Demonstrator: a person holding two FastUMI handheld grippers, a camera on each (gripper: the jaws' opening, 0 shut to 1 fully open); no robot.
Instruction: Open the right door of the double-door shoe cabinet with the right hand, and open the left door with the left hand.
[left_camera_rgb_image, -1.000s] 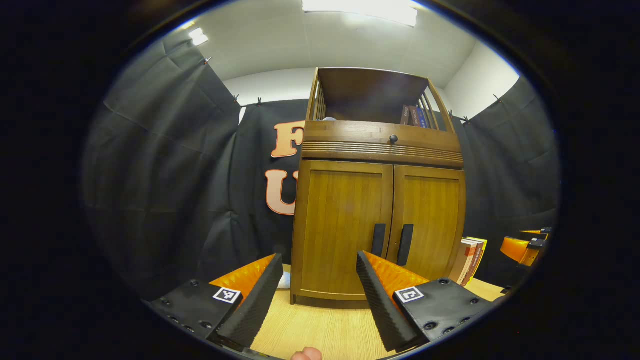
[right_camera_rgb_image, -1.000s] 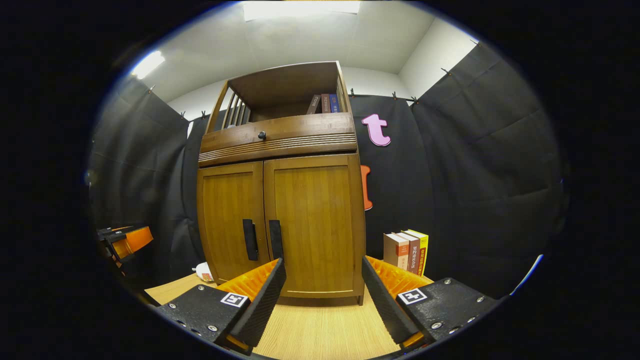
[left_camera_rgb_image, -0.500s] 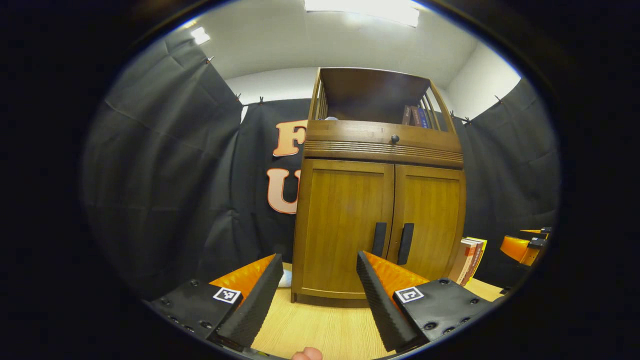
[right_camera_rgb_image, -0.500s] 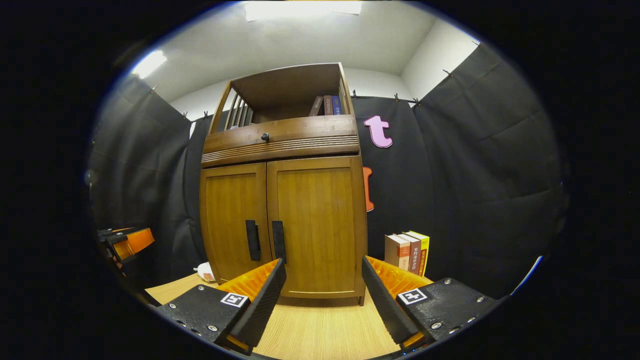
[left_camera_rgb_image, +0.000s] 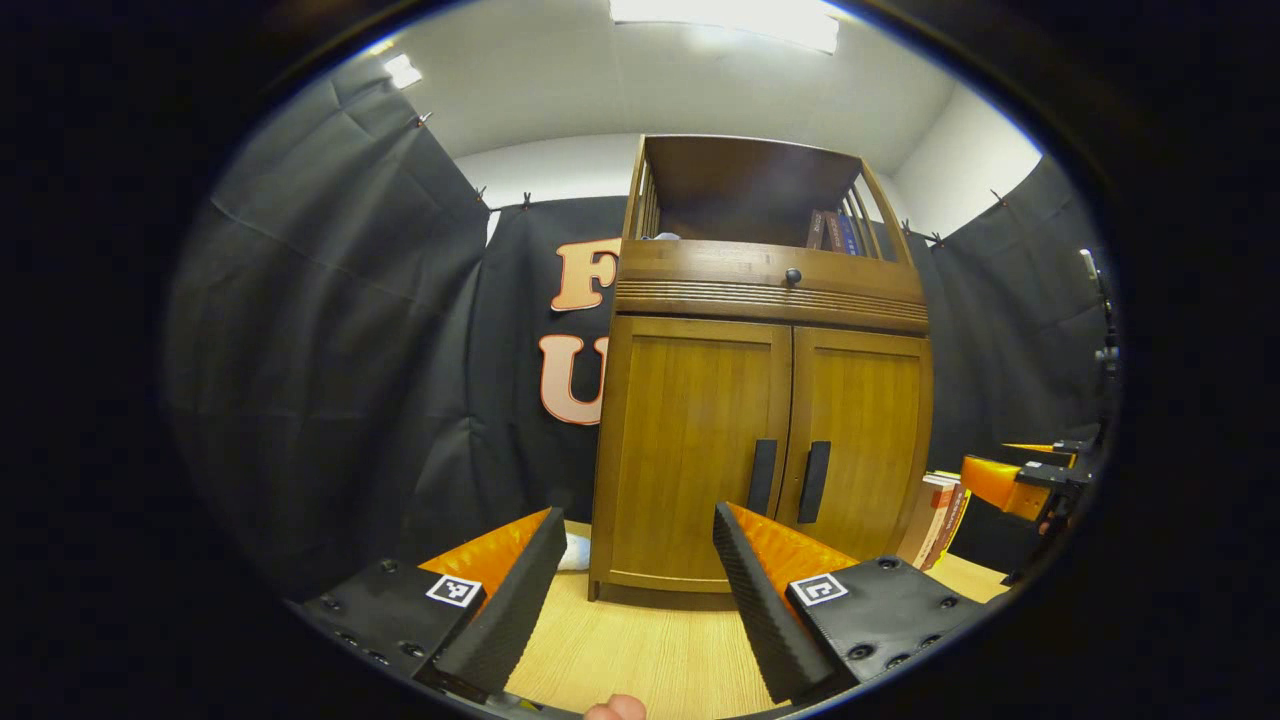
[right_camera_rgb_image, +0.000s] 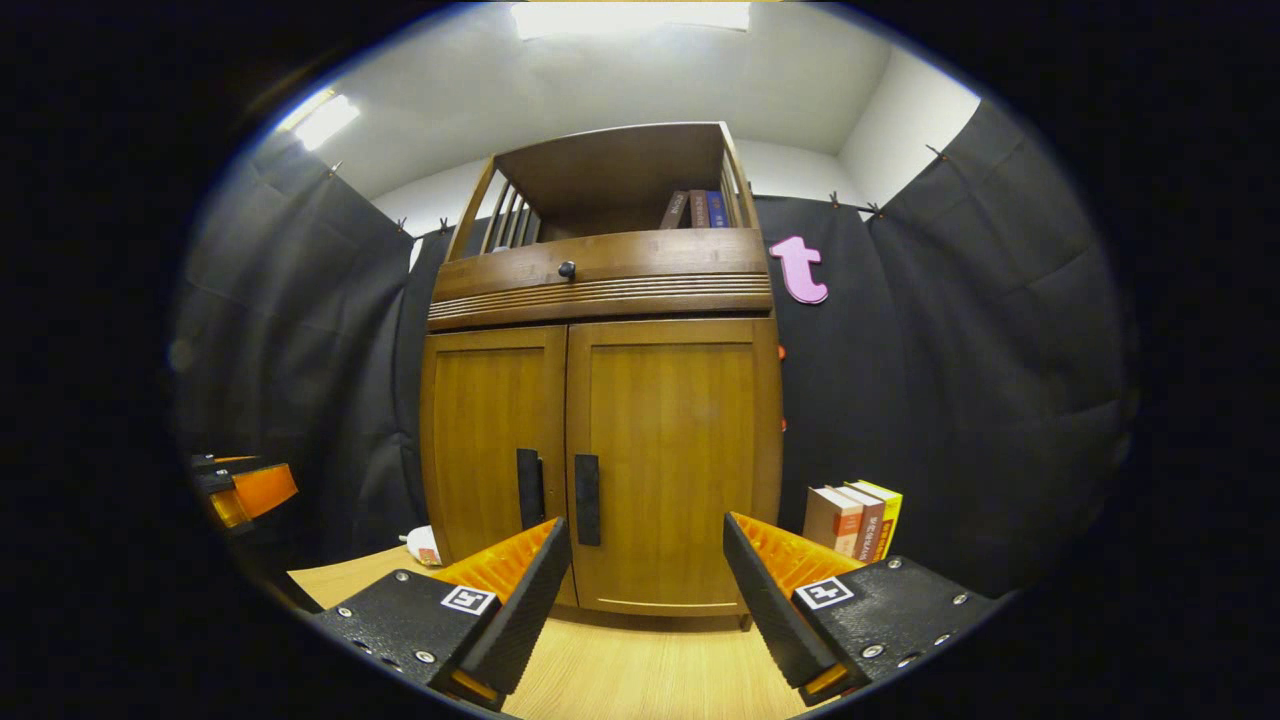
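Both doors of the shoe cabinet (right_camera_rgb_image: 600, 440) are seen shut; the cabinet stands upright on the bench (right_camera_rgb_image: 640, 675) against the booth wall, in front of both grippers. The right gripper (right_camera_rgb_image: 645, 590) is held with fingers wide apart, nothing between them, aimed at the lower part of the right door (right_camera_rgb_image: 670, 460). Its handle (right_camera_rgb_image: 587, 500) sits just left of the gap between the fingers, near the left finger, and is not yet touched. The left gripper (left_camera_rgb_image: 630, 590) is likewise held with fingers apart and empty, facing the left door (left_camera_rgb_image: 690, 450), with that door's handle (left_camera_rgb_image: 762, 477) up and to the right of the gap.

The stage is judged as approach, with no contact made.

Risks, as judged:
- The two handles sit just beside each other at the centre seam, so the wrong handle, or both, could be caught if a gripper is brought in off-line.
- A collision between the grippers is possible, since both must converge on the same narrow strip.
- A shallow grip on the slim vertical handle could slip when the door is pulled.
- The books (right_camera_rgb_image: 855, 520) stand near the right side of the cabinet and could be clipped by the right door or the hand during the swing.
- A small white object (right_camera_rgb_image: 425, 545) lies by the left foot of the cabinet; what it is cannot be told.
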